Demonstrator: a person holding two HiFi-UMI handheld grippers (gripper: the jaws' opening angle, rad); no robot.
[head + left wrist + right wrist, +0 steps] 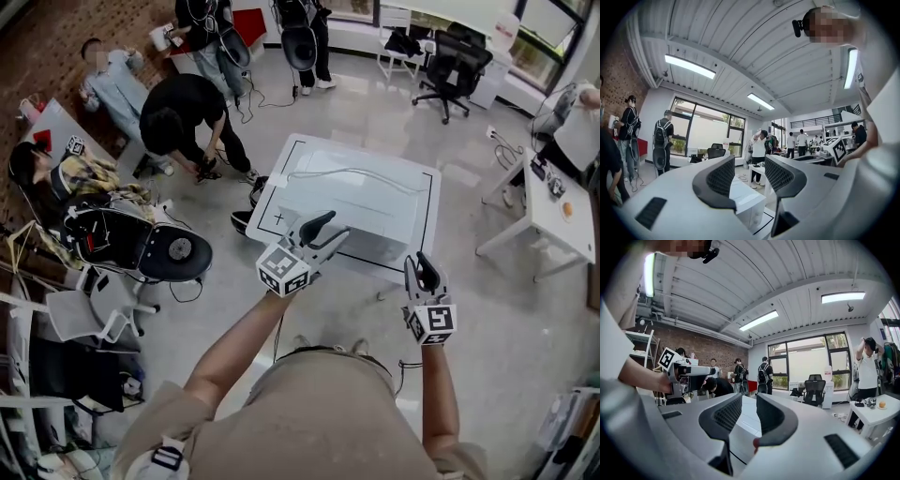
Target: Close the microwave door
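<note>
Microwave (361, 202) door cannot be made out from above. Left gripper (323, 228) and right gripper (424, 267) hover by the microwave's near edge, jaws apart and empty.

The microwave (366, 208) sits on the table (279, 202), the left gripper (336, 226) before it, the right gripper (422, 263) nearer and rightward.

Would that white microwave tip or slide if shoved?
Tipping looks unlikely: the microwave is a broad, low box sitting flat on the table. It probably feels heavy and rigid. On that smooth white top, a hard push might slide it.
</note>
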